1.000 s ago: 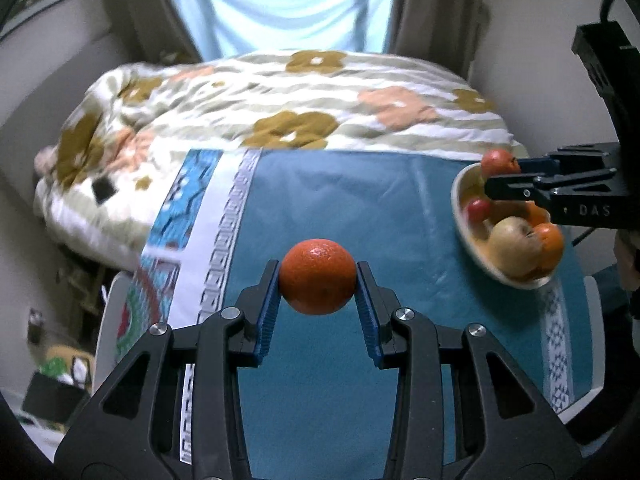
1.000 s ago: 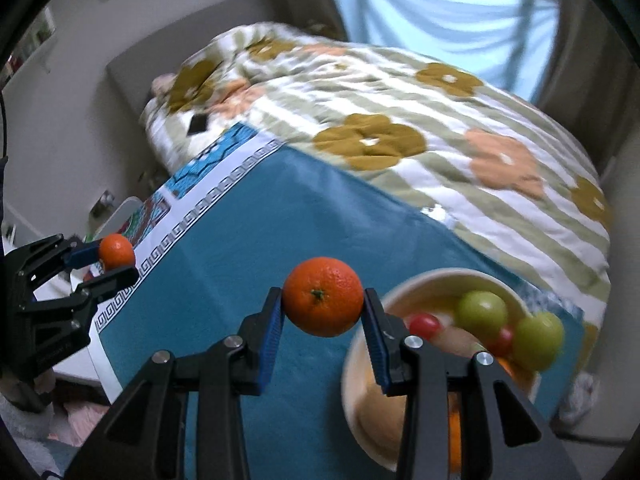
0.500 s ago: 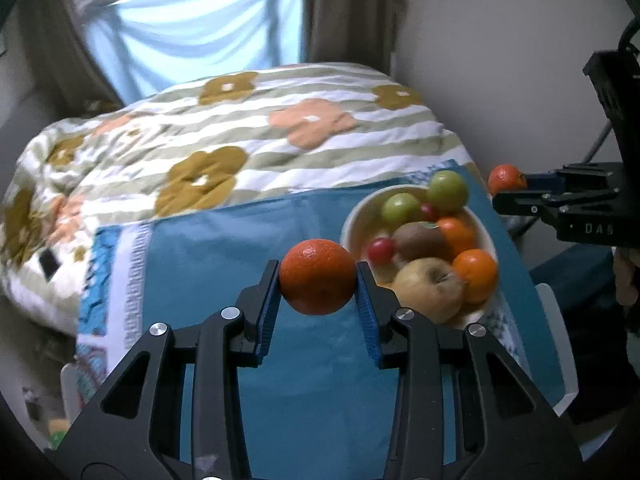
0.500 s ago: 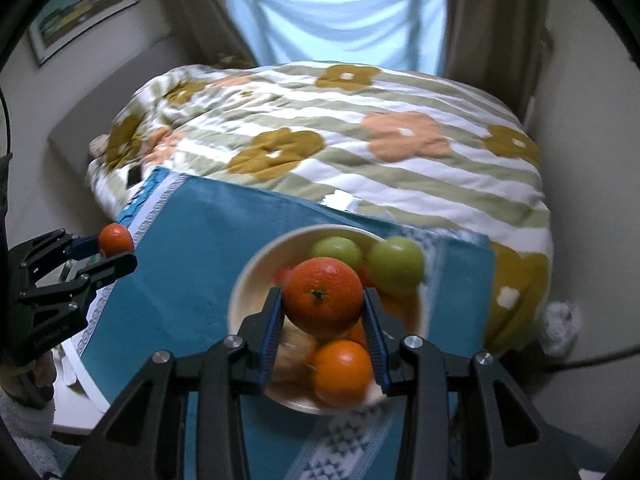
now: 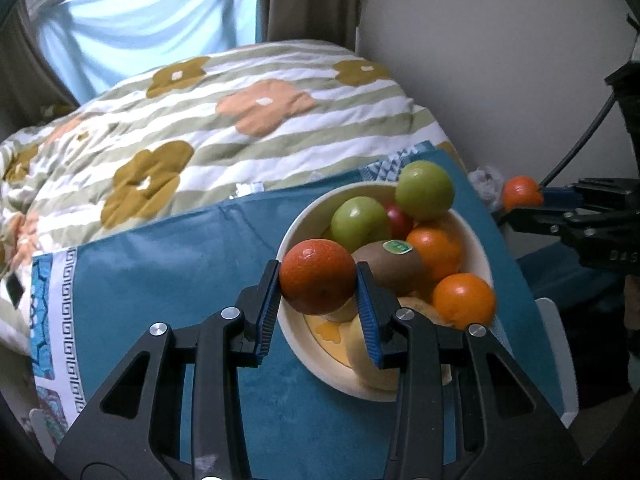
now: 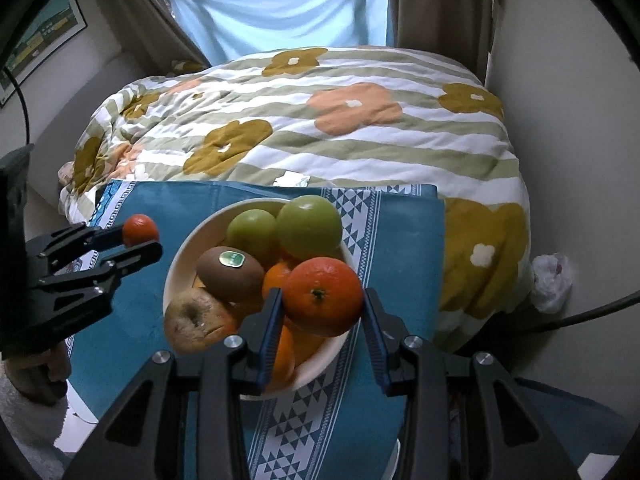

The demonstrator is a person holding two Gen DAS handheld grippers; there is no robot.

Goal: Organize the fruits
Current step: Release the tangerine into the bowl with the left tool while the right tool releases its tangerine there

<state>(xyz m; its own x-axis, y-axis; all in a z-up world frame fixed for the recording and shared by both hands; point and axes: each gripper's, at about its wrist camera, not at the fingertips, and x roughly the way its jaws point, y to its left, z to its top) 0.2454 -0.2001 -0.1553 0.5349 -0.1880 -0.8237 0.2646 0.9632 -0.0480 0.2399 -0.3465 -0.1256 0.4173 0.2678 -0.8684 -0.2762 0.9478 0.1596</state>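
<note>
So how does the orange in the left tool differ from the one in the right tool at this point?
The round orange in the left tool hangs over the near-left rim of the cream bowl; the round orange in the right tool hangs over the bowl's right side, above the piled fruit. The left one shows plain dimpled skin to its camera; the right one shows its green stem button. Both are clamped between blue pads, off the pile.

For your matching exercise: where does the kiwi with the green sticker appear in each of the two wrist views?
Left wrist view: the kiwi sits mid-bowl, just right of the left gripper's orange.
Right wrist view: the kiwi lies left of centre, above the bruised apple.
Shared landmark: the cream bowl, beside the two green fruits.
</note>
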